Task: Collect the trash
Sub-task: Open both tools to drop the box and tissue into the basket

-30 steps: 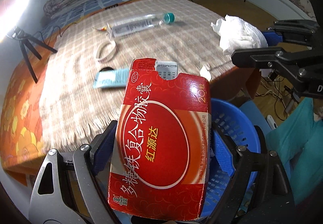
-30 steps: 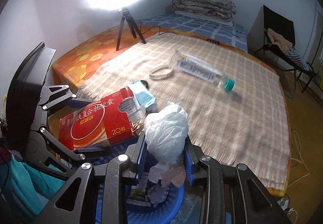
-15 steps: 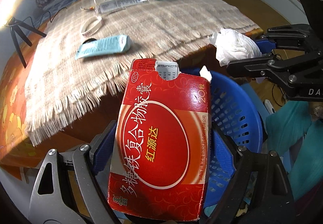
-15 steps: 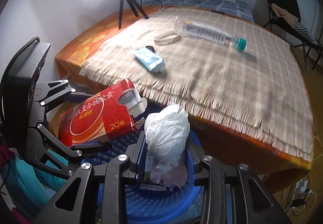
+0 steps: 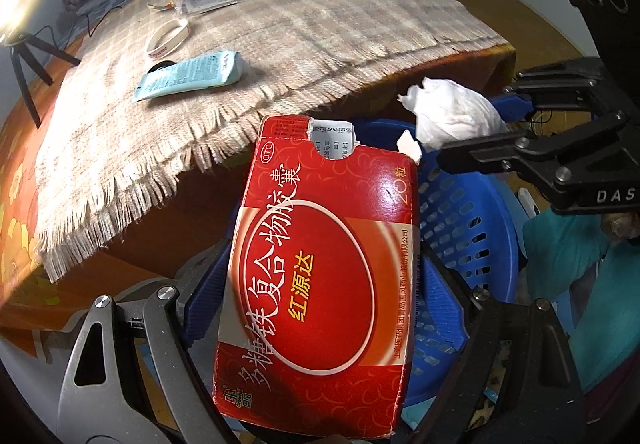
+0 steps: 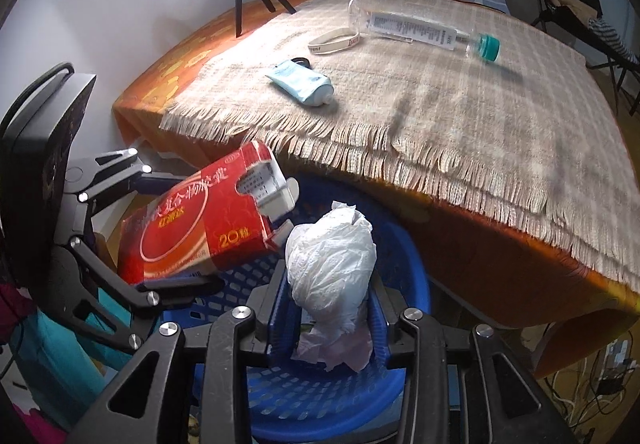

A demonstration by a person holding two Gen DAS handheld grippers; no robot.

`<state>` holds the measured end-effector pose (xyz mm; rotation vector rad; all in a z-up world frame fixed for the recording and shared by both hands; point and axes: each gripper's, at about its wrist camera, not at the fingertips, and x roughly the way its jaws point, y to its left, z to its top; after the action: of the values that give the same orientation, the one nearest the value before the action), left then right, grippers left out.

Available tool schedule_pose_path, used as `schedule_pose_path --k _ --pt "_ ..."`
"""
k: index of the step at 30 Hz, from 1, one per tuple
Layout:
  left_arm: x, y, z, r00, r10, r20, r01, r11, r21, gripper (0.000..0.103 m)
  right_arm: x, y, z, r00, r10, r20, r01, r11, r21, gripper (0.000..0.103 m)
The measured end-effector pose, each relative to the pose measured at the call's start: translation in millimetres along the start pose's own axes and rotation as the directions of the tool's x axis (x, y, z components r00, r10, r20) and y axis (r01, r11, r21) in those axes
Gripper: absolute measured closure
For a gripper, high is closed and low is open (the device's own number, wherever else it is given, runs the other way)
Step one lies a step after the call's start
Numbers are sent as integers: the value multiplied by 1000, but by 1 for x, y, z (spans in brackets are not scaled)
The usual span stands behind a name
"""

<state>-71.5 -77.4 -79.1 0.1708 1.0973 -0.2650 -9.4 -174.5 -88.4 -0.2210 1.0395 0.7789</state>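
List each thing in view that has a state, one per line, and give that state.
red box: top torn open, gripped in the left gripper
white tissue wad: crumpled, held in the right gripper
blue basket: open, some trash inside
plastic bottle: capped, lying down
tube: lying flat, uncapped

My left gripper (image 5: 320, 284) points steeply down, jaws clamped; my right gripper (image 6: 330, 300) angles down beside it, also gripping.

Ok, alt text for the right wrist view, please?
The right gripper holds crumpled white tissue over a blue basket; beside it the left gripper holds a red box.
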Motion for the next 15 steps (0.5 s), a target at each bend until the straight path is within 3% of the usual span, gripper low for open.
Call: schedule_pose_path --k 6,15 --pt "1 -1 -1 1000 -9 -4 9 1000 21 13 0 -1 2 1000 11 5 -11 1000 8 56" --pt "0 -8 1 1000 -21 2 21 999 47 13 -1 3 3 1000 19 10 -19 1000 1 54"
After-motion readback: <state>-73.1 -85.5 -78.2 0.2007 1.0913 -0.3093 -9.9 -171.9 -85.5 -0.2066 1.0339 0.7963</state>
